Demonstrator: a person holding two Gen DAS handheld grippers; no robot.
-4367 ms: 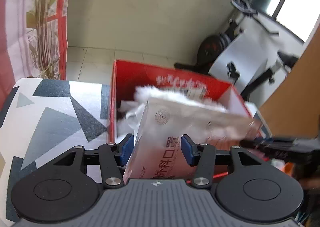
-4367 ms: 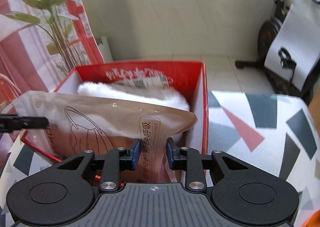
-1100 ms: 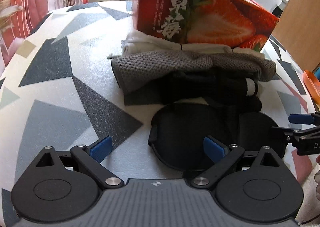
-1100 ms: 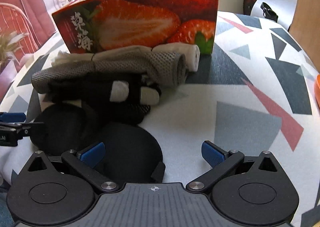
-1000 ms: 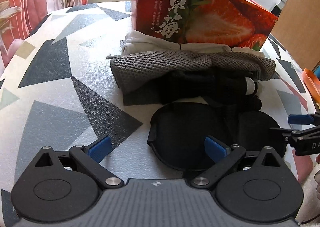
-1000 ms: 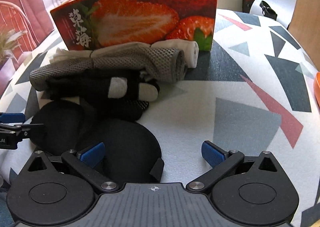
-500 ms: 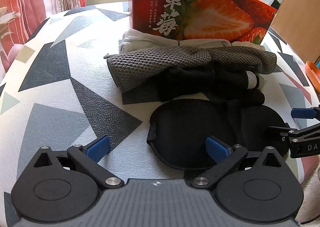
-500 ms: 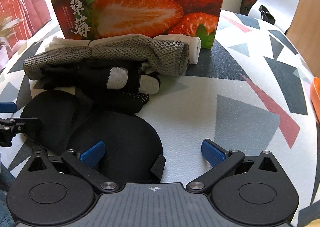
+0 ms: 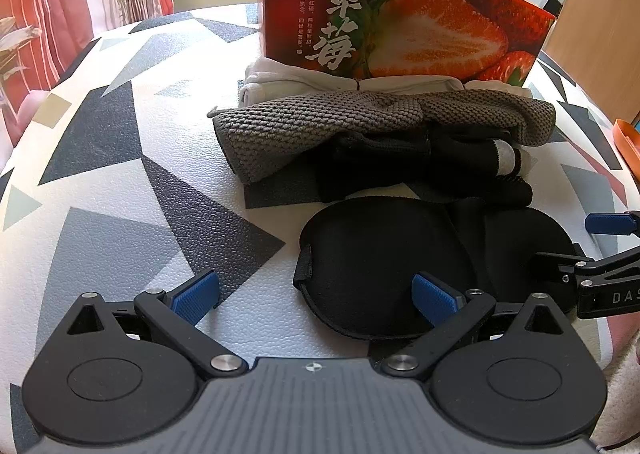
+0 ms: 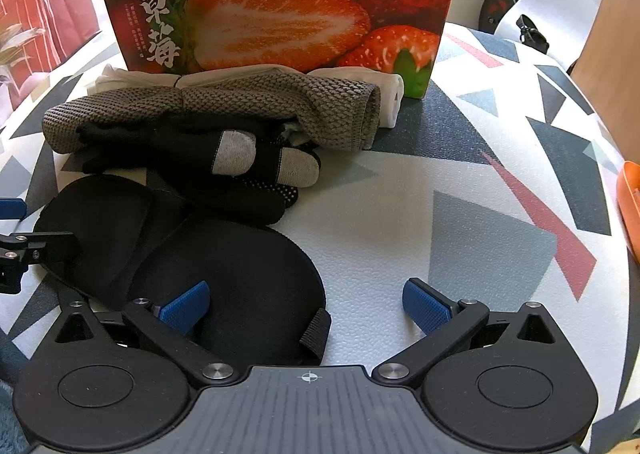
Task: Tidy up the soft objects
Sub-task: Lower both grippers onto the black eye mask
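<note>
The counter (image 9: 120,189) wears a white cover with grey, black and pink triangles, and at its far side stands the box (image 9: 400,33), red card printed with cut strawberries and white characters, its top open. Pressed against the foot of the box lies a white cloth (image 9: 288,77), rolled or folded — which one cannot be told. Just in front of it, overlapping it, is a grey cloth (image 9: 320,121) of coarse knit, bunched into a long roll. Against that lie black gloves (image 10: 224,157) with pale grey fingertips and small white grip dots. Nearest the cameras lies a black eye mask (image 9: 384,254), two rounded padded lobes flat on the counter with a strap tab at each end. The left hand-held gripper (image 9: 316,290) is spread wide and holds nothing; its right blue pad is over the mask's left lobe, its left pad over bare counter. The right hand-held gripper (image 10: 308,308) is likewise spread wide and empty, its left pad over the mask's right lobe, its right pad over bare counter. Whether the pads touch the mask cannot be told.
</note>
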